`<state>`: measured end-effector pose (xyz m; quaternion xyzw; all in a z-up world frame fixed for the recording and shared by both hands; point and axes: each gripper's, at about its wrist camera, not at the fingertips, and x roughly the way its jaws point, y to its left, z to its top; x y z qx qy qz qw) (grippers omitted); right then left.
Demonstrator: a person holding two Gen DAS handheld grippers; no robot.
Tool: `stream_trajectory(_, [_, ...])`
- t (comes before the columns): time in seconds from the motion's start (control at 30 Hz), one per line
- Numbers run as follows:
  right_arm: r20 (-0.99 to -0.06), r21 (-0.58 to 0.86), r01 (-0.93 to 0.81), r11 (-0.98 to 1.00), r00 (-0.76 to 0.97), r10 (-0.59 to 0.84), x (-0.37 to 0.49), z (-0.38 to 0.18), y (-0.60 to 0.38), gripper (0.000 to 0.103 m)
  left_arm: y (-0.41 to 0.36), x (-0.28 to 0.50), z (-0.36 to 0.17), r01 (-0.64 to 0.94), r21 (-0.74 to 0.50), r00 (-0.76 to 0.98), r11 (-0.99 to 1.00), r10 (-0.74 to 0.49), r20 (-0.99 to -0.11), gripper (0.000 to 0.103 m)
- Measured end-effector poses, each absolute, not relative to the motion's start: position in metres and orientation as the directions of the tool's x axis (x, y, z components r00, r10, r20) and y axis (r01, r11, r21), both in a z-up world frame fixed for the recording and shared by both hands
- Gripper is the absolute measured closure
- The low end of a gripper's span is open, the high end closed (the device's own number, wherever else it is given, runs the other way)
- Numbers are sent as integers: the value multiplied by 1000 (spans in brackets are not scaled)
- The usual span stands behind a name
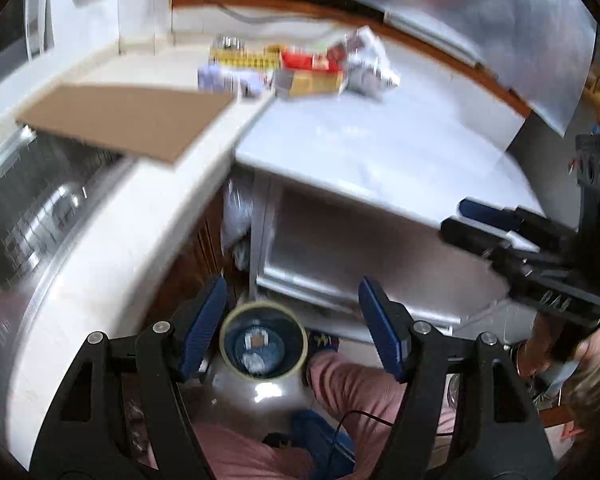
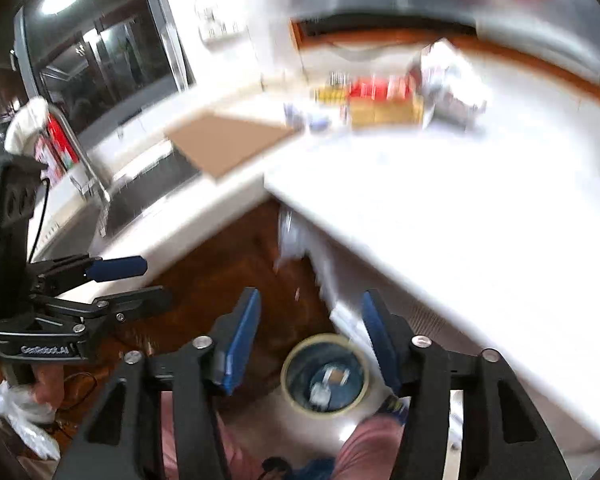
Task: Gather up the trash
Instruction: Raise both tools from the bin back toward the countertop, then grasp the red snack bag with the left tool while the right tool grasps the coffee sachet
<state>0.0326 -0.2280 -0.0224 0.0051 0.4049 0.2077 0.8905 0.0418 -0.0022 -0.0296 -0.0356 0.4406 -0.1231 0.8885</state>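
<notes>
**Both grippers empty above the bin**

Left wrist view: the left gripper stands wide apart with nothing between its blue pads. Below it, on the floor, sits a round bin with scraps inside, beside the person's pink trouser leg. On the counter behind lie a cardboard sheet and a blurred pile of trash. The right gripper shows at the right edge.

Right wrist view: the right gripper is parted and holds nothing. The bin lies just below its pads. The cardboard overhangs the sink; the trash sits beyond. The left gripper appears at left, empty.
</notes>
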Motion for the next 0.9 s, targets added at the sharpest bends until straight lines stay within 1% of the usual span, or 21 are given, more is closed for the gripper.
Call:
stream_trajectory(0.13, [-679, 145, -364, 920, 640, 360, 62, 41, -241, 32, 1, 71, 12, 195, -152, 611, 969, -242, -754, 37])
stream_trajectory(0.17, [-669, 132, -354, 926, 658, 347, 74, 56, -246, 28, 1, 81, 23, 195, -149, 617, 970, -239, -750, 37])
stream_trajectory(0.2, [-661, 123, -345, 930, 671, 336, 85, 69, -253, 24, 0, 93, 30, 194, -150, 619, 970, -239, -749, 37])
stream_trajectory(0.3, [-650, 116, -317, 941, 693, 313, 134, 98, -271, 18, -5, 137, 48, 192, -167, 625, 967, -252, -739, 37])
stream_trajectory(0.43, [-647, 98, -285, 953, 710, 279, 205, 116, -295, 18, -15, 201, 59, 184, -179, 626, 966, -256, -737, 37])
stream_trajectory(0.53, [-650, 92, -260, 961, 716, 256, 264, 112, -316, 18, -27, 257, 55, 200, -189, 619, 961, -273, -736, 37])
stream_trajectory(0.6, [-652, 109, -233, 966, 717, 246, 303, 98, -327, 18, -33, 284, 47, 199, -193, 611, 961, -275, -742, 37])
stream_trajectory(0.73, [-658, 209, -229, 951, 687, 309, 366, 75, -349, 18, -39, 349, 21, 164, -225, 574, 960, -278, -770, 37])
stream_trajectory(0.83, [-654, 275, -242, 930, 662, 366, 397, 57, -356, 18, -43, 384, 2, 144, -243, 550, 959, -282, -786, 37])
stream_trajectory(0.9, [-658, 283, -250, 926, 652, 377, 408, 42, -355, 18, -45, 400, -7, 135, -243, 548, 961, -277, -789, 37])
